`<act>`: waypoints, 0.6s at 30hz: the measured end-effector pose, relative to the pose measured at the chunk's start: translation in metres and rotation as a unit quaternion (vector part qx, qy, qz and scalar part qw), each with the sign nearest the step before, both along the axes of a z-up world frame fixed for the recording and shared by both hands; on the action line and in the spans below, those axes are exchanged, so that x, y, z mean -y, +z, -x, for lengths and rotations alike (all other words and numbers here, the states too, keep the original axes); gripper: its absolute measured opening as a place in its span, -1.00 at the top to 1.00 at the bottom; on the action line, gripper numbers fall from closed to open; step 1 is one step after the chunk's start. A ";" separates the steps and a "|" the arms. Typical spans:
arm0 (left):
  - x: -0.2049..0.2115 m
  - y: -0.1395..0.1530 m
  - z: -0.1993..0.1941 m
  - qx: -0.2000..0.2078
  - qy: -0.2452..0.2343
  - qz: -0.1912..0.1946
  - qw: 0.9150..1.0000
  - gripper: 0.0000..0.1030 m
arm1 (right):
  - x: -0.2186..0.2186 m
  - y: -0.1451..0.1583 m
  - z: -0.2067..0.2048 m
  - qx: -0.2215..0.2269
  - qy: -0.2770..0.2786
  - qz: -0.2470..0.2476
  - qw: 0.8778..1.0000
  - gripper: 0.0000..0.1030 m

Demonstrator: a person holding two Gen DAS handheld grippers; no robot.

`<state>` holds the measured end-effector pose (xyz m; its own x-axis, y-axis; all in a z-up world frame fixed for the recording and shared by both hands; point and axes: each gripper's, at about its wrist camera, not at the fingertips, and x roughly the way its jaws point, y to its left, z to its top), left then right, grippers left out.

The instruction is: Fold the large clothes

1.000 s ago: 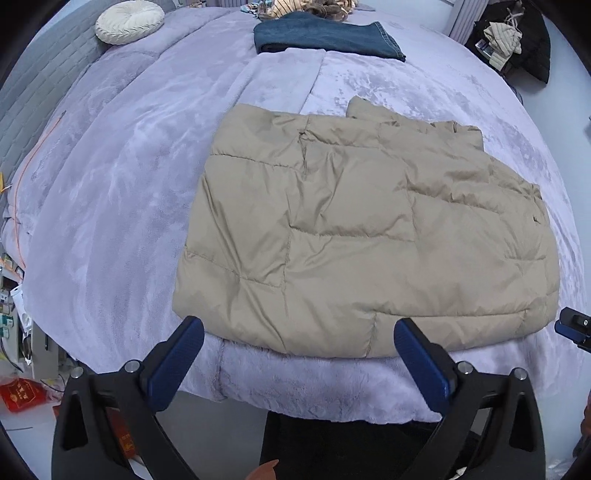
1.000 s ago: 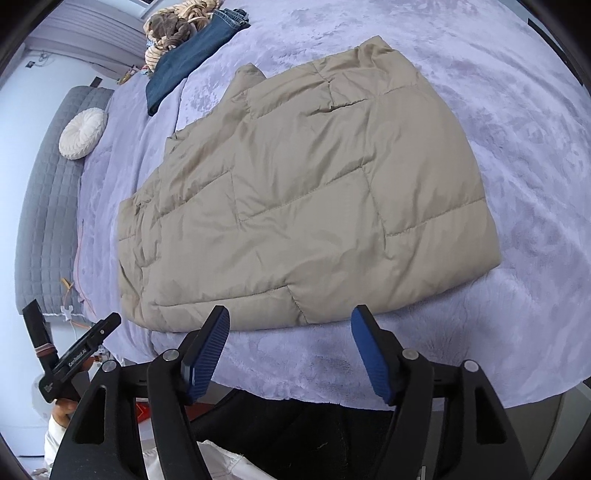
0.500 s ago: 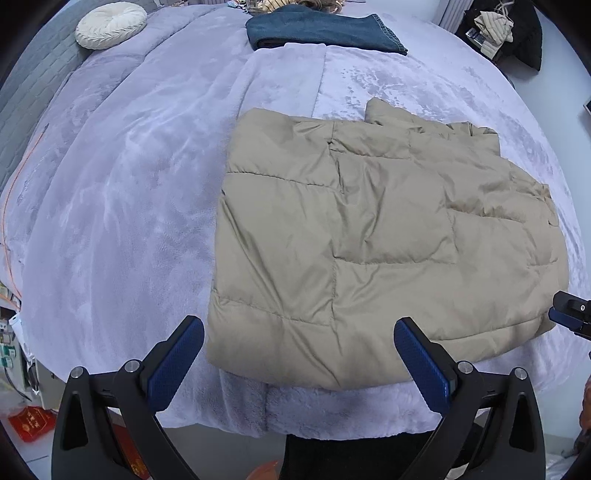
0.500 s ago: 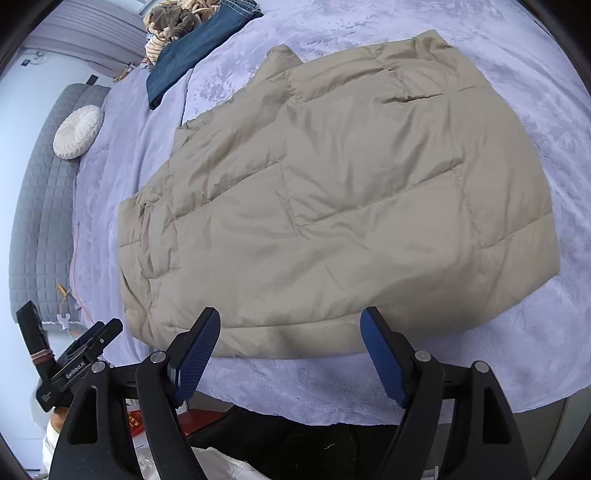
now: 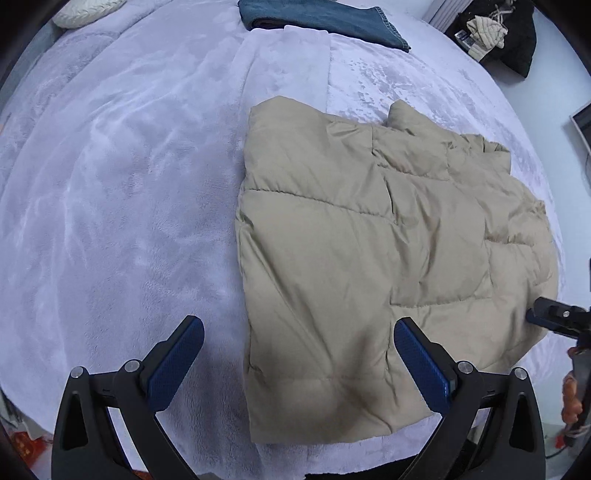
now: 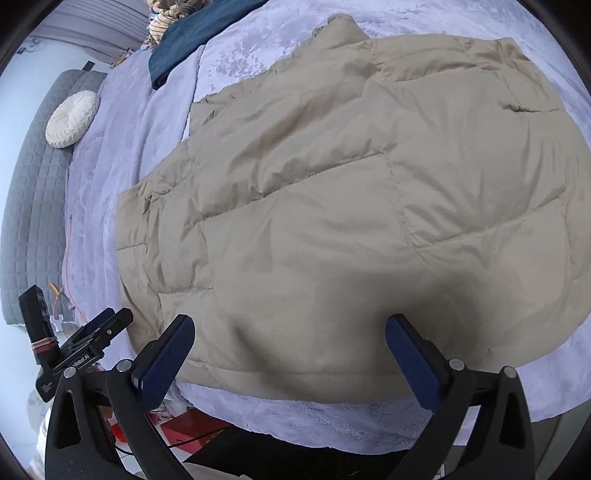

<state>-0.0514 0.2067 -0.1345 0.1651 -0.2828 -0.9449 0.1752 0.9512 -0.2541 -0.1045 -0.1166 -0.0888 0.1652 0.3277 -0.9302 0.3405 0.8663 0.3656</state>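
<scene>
A beige quilted puffer jacket [image 5: 376, 258] lies folded flat on the lilac plush bed cover [image 5: 122, 206]. It also fills the right wrist view [image 6: 351, 206]. My left gripper [image 5: 299, 365] is open and empty, hovering over the jacket's near left corner. My right gripper [image 6: 291, 358] is open and empty, just above the jacket's near edge. The right gripper's tip shows at the right edge of the left wrist view [image 5: 554, 319]. The left gripper shows at the lower left of the right wrist view [image 6: 85, 347].
Folded blue jeans [image 5: 321, 16] lie at the far side of the bed, with a pile of clothes [image 6: 170, 14] behind them. A round cream cushion [image 6: 72, 120] rests by the grey quilted headboard [image 6: 33, 206]. A dark heap [image 5: 506, 33] sits beyond the bed's far right.
Both grippers have moved forward and down toward the jacket's near edge. The jacket looks larger in both views. Both stay open.
</scene>
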 end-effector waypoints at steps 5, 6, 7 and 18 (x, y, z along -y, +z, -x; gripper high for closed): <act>-0.032 -0.034 -0.032 -0.058 -0.007 0.144 0.988 -1.00 | -0.003 -0.022 -0.012 -0.025 -0.002 0.014 1.000 -1.00; -0.033 -0.042 -0.037 -0.071 -0.013 0.165 0.984 -1.00 | -0.004 -0.025 -0.014 -0.029 0.000 0.018 0.999 -1.00; -0.032 -0.050 -0.042 -0.085 -0.022 0.187 0.978 -1.00 | -0.005 -0.026 -0.014 -0.030 0.001 0.021 0.999 -1.00; 0.029 -0.094 -0.073 -0.147 -0.118 0.256 0.948 -1.00 | -0.002 -0.035 -0.018 -0.041 0.001 0.036 0.999 -1.00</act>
<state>0.0219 0.1773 -0.2285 -0.2083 -0.7128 -0.6697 0.2185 0.6335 -0.7422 -0.0863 -0.1141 -0.1243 0.0871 0.2594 -0.9618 0.3643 0.8903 0.2731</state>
